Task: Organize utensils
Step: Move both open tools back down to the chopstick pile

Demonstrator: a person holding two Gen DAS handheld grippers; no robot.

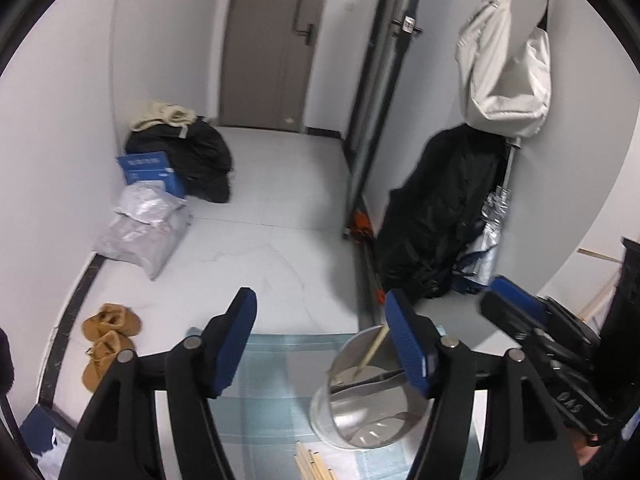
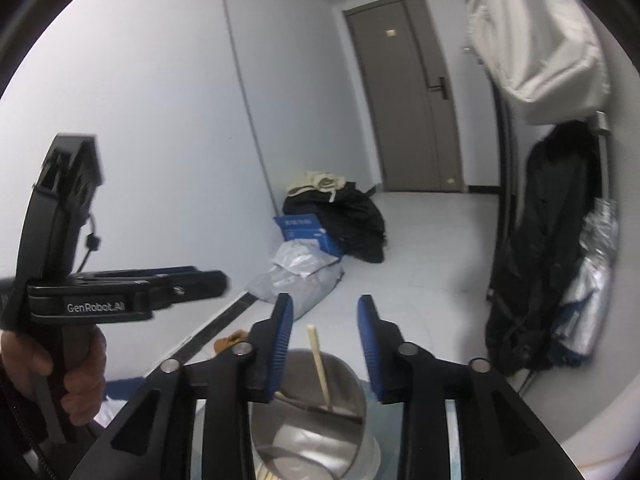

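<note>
A shiny metal utensil holder (image 1: 368, 412) stands on a pale blue checked cloth (image 1: 272, 380), just inside my left gripper's right finger. A wooden chopstick (image 1: 374, 350) leans out of it over other utensils. More wooden chopsticks (image 1: 312, 460) lie loose on the cloth at the bottom edge. My left gripper (image 1: 320, 320) is open with nothing between its blue pads. In the right wrist view my right gripper (image 2: 325, 308) hangs open above the holder (image 2: 312, 420), the chopstick (image 2: 320, 368) rising between its fingers without touching them. A hand (image 2: 80, 364) holds the left gripper (image 2: 200, 280) at the left.
On the floor beyond lie a black bag (image 1: 192, 156), a blue box (image 1: 148, 168), a grey plastic parcel (image 1: 144, 228) and tan slippers (image 1: 108, 340). A black coat (image 1: 436, 208), a white bag (image 1: 504, 64) and a folded umbrella (image 1: 488, 236) hang at the right. A brown door (image 1: 268, 48) is at the far end.
</note>
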